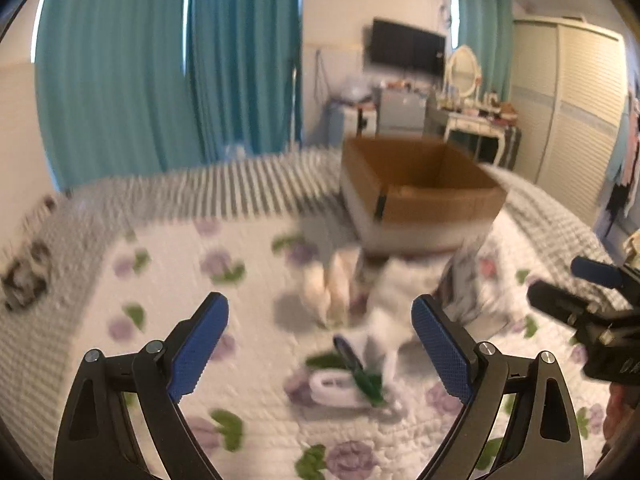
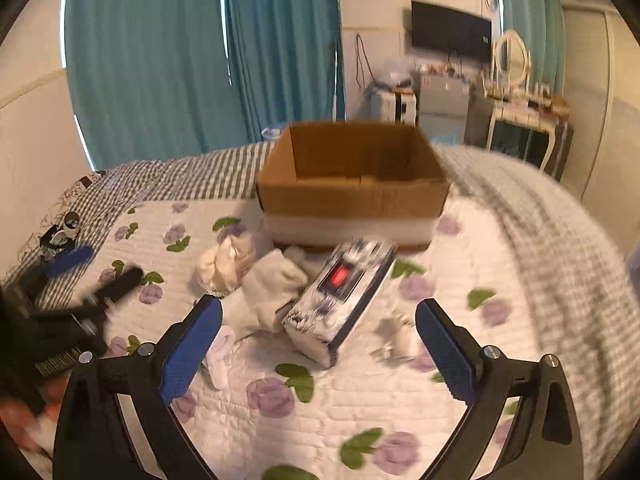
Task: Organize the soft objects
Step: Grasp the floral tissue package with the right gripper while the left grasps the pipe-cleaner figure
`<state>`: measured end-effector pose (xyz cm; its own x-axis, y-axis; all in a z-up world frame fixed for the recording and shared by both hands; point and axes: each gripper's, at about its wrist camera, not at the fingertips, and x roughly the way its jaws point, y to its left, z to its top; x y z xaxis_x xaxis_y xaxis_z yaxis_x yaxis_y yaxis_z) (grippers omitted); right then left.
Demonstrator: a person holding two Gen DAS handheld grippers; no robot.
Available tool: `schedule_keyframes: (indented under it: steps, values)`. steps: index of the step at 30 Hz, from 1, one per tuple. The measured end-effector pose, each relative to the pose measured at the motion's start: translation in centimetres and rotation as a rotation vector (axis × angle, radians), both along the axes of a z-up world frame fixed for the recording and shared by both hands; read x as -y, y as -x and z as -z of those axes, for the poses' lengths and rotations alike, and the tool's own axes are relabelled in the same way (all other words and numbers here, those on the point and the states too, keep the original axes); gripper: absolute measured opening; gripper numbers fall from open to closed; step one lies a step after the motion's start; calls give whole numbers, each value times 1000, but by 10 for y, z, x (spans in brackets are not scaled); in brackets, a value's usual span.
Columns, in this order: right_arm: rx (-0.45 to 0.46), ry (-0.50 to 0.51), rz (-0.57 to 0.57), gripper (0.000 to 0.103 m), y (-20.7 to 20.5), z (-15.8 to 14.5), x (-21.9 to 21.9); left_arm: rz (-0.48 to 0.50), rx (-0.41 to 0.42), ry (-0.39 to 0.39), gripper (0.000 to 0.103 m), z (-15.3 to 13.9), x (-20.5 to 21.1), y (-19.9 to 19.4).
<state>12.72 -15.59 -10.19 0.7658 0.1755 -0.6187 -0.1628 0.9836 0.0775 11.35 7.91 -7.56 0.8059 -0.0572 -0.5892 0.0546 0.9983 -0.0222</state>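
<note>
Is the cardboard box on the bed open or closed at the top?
Open. The cardboard box has no lid or flaps over it, and both wrist views look past its rim to the brown inner walls. Its floor is hidden.

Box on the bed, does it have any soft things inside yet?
No, the cardboard box shows only bare brown walls inside; the socks lie on the quilt.

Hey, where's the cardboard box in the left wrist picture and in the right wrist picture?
Left wrist view: the cardboard box sits right of centre, on the bed beyond the blurred soft items.
Right wrist view: the cardboard box is near the middle, just behind the patterned pack.
Shared landmark: the wall-mounted TV above and behind the box in both.
</note>
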Motion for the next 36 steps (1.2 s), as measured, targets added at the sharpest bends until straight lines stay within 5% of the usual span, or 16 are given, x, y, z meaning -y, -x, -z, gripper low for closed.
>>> schedule_keyframes:
  steps: [6, 12, 29, 36]
  values:
    - [-88, -63, 21, 82, -34, 46, -2, 26, -85, -78, 95, 45, 9, -13]
    - [-123, -66, 48, 65, -54, 76, -6, 82, -167, 77, 94, 66, 0, -14]
    - [-82, -70, 40, 49, -24, 67, 7, 146, -273, 26, 93, 99, 40, -15]
    - [-75, -28, 20, 45, -12, 65, 6, 149, -241, -8, 65, 93, 42, -1]
